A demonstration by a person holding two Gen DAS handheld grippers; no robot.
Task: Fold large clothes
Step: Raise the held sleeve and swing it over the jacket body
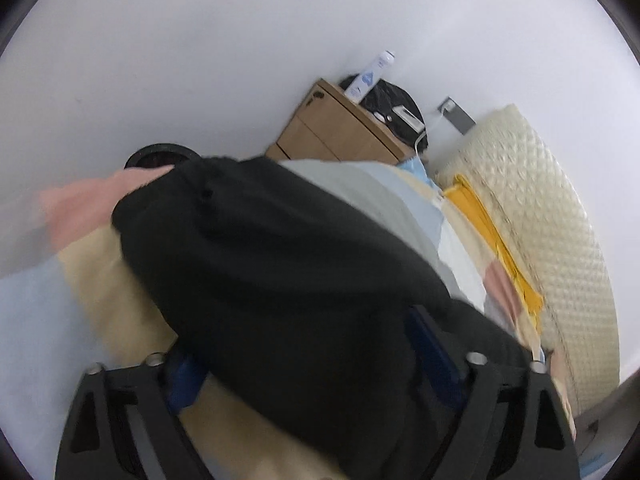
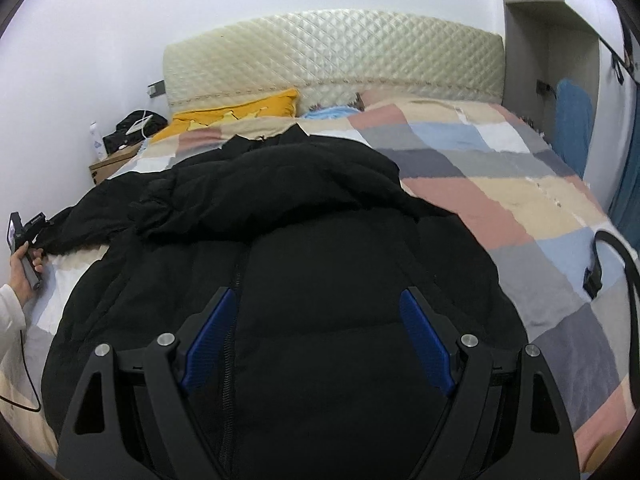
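1. Spread across the near half of the bed, a large black padded jacket lies on a patchwork quilt of pink, beige, blue and grey squares.
2. Its fabric is matte black and puffy, quilted in broad horizontal bands, with a zipper running down the front, left of centre in the right wrist view.
3. Its upper part is bunched into thick, rumpled folds, and one sleeve stretches out toward the left edge of the bed.
4. At that sleeve's end, a hand holds the left gripper; in its own blurred view the black cloth fills the space between the blue pads, but whether they press on it cannot be told.
5. Over the jacket's lower front, the right gripper hovers with its jaws spread wide, blue pads clear of the fabric.
6. Beyond the jacket, a yellow pillow rests against the cream quilted headboard.
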